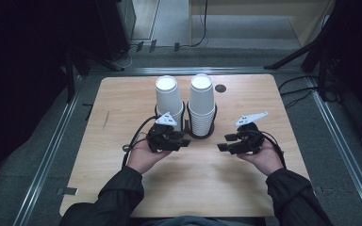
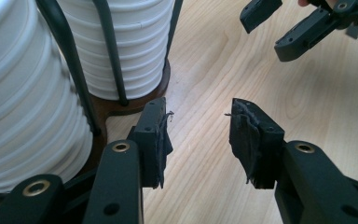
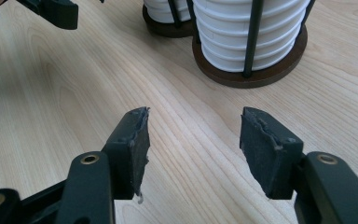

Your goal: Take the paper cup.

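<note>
Two tall stacks of white paper cups, the left stack point(image 1: 168, 96) and the right stack point(image 1: 201, 101), stand in a dark wire holder with a brown round base point(image 1: 201, 135) at mid-table. My left gripper point(image 1: 186, 141) is just in front of the left stack, open, with bare wood between its jaws point(image 2: 198, 135). The cups point(image 2: 18, 93) and the holder's base point(image 2: 162, 84) are close on its left. My right gripper point(image 1: 222, 144) hovers to the right of the holder, open and holding nothing point(image 3: 193, 140), facing the cup stack point(image 3: 247, 28) and base point(image 3: 261, 77).
The light wooden table point(image 1: 122, 103) has a small dark round grommet point(image 1: 220, 88) behind the cups. Metal rails point(image 1: 47, 155) run along both sides on the grey floor. Stand legs point(image 1: 292, 56) and cables lie beyond the far edge. The left gripper's tip point(image 3: 51, 9) shows opposite the right gripper.
</note>
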